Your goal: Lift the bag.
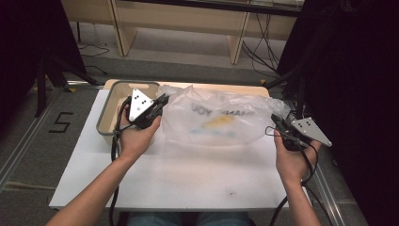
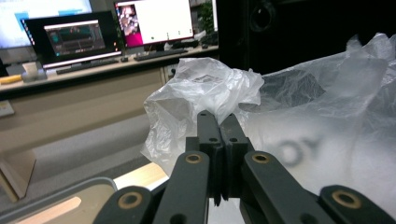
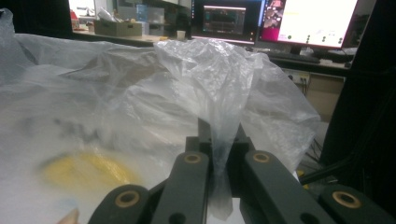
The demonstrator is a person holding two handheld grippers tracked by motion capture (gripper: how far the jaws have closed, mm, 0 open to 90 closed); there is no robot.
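Note:
A translucent plastic bag [image 1: 235, 110] with dark lettering lies stretched across the far half of the white table top [image 1: 188, 179]. A yellow and blue shape [image 1: 219, 122] shows through its side. My left gripper [image 1: 161, 101] is shut on the bag's left corner. In the left gripper view the jaws [image 2: 219, 122] stand closed together, with a crumpled bunch of the bag [image 2: 210, 88] rising behind them. My right gripper [image 1: 275, 120] pinches the bag's right corner. The right gripper view has a twisted strip of the bag [image 3: 224, 93] clamped between its own gripper [image 3: 219, 135], and the yellow shape [image 3: 84, 170] at lower left.
A grey-rimmed bin [image 1: 104, 123] sits at the table's far left corner, just behind my left hand. A black curtain [image 1: 357, 70] hangs close on the right. Wooden desk legs [image 1: 123, 28] stand beyond the table, and monitors [image 2: 154, 21] glow on a desk.

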